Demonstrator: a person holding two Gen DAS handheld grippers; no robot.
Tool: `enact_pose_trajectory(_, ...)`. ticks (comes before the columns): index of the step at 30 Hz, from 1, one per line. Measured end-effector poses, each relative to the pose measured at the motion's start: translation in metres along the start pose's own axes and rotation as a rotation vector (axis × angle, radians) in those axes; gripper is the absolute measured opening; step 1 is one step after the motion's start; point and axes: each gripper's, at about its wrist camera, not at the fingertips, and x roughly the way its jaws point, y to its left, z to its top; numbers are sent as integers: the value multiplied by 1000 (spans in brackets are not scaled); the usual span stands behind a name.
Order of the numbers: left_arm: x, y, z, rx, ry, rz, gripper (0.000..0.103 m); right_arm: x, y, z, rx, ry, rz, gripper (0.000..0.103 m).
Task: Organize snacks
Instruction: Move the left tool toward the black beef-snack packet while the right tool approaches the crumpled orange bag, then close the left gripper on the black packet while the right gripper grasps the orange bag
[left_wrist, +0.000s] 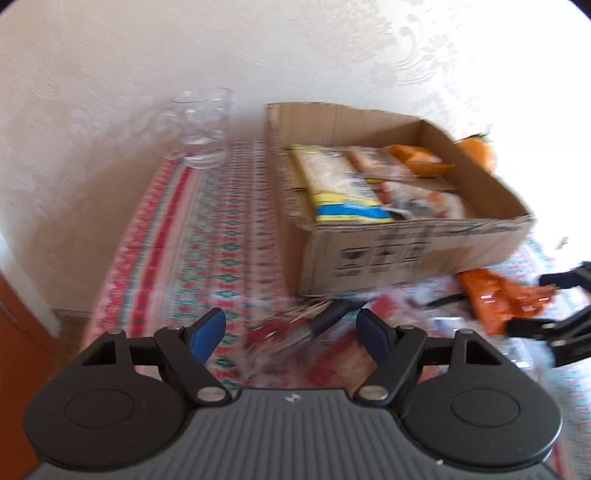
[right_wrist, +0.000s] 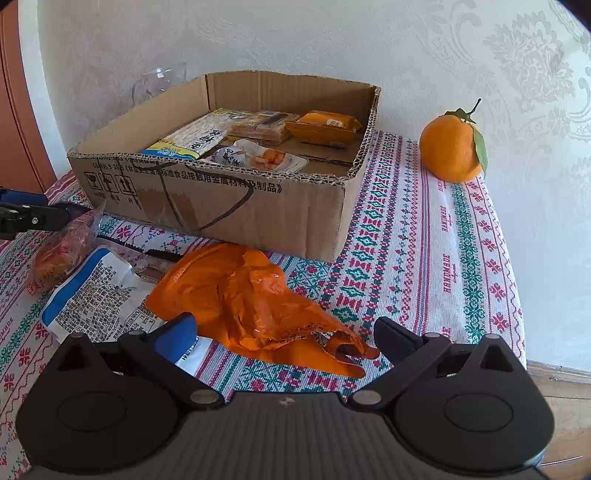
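Just before the open brown cardboard box (right_wrist: 207, 192), both tools are held wide: right tool (right_wrist: 284, 341) over a crumpled orange wrapper (right_wrist: 251, 295), left tool (left_wrist: 291, 332) empty.

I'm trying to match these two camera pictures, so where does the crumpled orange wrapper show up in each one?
Left wrist: orange wrapper at far right, before the cardboard box.
Right wrist: orange wrapper low centre, between the open right gripper fingers.
Shared landmark: the cardboard box.

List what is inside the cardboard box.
The cardboard box holds a yellow-blue packet, a clear biscuit pack, an orange packet and a white pouch. Anything beneath them is hidden.
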Motion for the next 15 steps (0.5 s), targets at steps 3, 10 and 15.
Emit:
enact_pose_trajectory(3, -5, -5, -1, 5, 18, -49, 77, 0, 0, 0, 2, 1, 2, 103)
enact_pose_trajectory(10, -10, -3, -1, -12, 37, -48, 78, 0, 0, 0, 9, -2, 4, 103)
enact_pose_trajectory(15, 2, 4, 10, -103, 10, -43, 78, 0, -1, -1, 19, -3, 4, 103)
